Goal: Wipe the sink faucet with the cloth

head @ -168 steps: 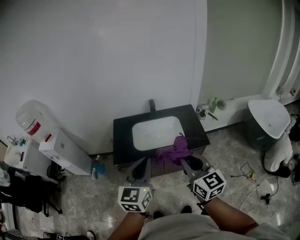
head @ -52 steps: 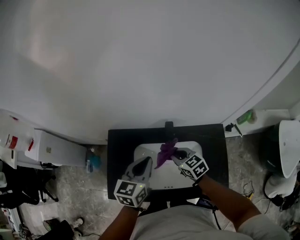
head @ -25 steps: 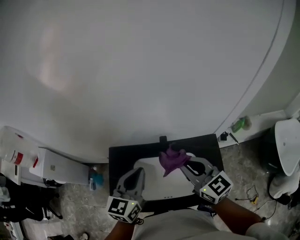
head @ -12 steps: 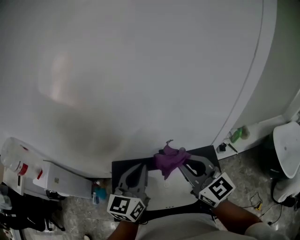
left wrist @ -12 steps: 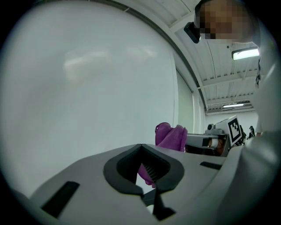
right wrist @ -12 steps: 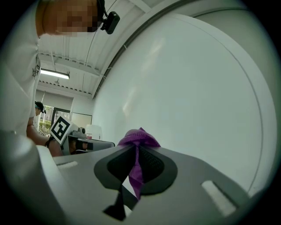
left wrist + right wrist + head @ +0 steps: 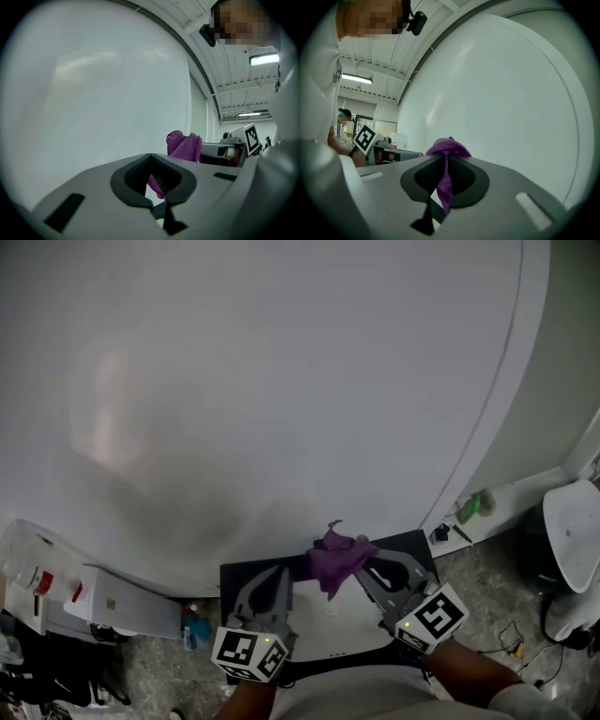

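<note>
In the head view my right gripper (image 7: 362, 564) is shut on a bunched purple cloth (image 7: 334, 560), held up at the back edge of the black counter (image 7: 237, 578), where the faucet stands. The cloth covers the faucet, so I cannot see it. The white sink basin (image 7: 321, 617) lies below the grippers. My left gripper (image 7: 279, 571) hovers left of the cloth, shut on nothing. In the right gripper view, the cloth (image 7: 448, 146) is pinched in the right gripper (image 7: 445, 158). In the left gripper view, the cloth (image 7: 185, 146) shows beyond the left gripper (image 7: 151, 157).
A broad white wall fills the space behind the sink. A green bottle (image 7: 472, 506) sits on a ledge to the right, near a white bin (image 7: 574, 531). A white cabinet (image 7: 122, 602) and a blue bottle (image 7: 194, 626) stand left of the counter.
Both grippers went from in front of the sink to over the basin, and the right one lifted the cloth to the counter's back edge. Little has moved in the last half second.
</note>
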The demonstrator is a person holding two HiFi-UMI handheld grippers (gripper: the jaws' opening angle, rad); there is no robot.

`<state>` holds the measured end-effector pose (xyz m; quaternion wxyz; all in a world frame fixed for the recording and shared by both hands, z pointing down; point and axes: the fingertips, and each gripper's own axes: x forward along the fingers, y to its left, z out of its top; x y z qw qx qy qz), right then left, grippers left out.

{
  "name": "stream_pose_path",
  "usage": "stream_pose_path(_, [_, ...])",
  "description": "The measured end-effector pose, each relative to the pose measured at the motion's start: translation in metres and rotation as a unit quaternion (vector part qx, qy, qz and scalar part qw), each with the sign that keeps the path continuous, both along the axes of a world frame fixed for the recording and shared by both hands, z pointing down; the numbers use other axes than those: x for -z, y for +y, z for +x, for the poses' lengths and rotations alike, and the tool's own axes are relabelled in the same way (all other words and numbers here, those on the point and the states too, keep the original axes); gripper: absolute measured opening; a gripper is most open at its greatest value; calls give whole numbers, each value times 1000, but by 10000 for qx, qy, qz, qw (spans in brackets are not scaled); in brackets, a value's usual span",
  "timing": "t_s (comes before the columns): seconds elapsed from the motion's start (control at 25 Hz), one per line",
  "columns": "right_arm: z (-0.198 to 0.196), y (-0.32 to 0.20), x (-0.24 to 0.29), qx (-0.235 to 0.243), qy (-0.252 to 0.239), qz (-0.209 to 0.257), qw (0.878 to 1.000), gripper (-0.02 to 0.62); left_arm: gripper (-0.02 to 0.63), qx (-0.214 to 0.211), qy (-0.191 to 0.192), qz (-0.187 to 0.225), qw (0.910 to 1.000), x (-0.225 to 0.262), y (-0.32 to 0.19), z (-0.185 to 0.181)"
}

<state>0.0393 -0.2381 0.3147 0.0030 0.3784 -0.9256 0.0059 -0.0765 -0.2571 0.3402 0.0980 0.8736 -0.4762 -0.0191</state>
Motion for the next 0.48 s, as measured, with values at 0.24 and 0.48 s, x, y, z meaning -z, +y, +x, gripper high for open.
stream_pose_path(0.24, [2, 0, 0, -2, -50, -65, 10000, 25, 6, -1, -125, 72, 9999, -1, 1, 4])
stream_pose_path(0.48, [0, -2, -2, 15, -62, -100, 9999, 25, 6, 30, -95, 31, 9999, -5, -2, -1])
